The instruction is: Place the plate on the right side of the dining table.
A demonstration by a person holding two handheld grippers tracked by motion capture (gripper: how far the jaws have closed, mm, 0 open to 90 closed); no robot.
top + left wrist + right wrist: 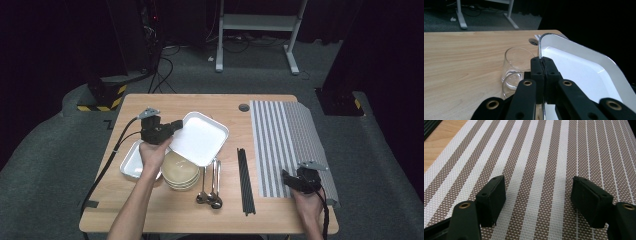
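A white square plate (202,138) hangs tilted over the table's middle left. My left gripper (178,124) is shut on its left rim. The left gripper view has the two jaws pressed together on the plate's thin edge (540,47), my left gripper (543,61) pinching it, and the plate's white inside (584,75) stretches off to the right. My right gripper (286,178) rests low over the near end of the striped placemat (285,140). In the right gripper view my right gripper (539,197) stands open with only the placemat (541,157) between its jaws.
A clear glass (517,65) stands on the wooden table (461,57) just beyond the plate's rim. A metal tray (129,164), stacked beige bowls (180,172), spoons (210,192) and black chopsticks (245,180) lie near the front.
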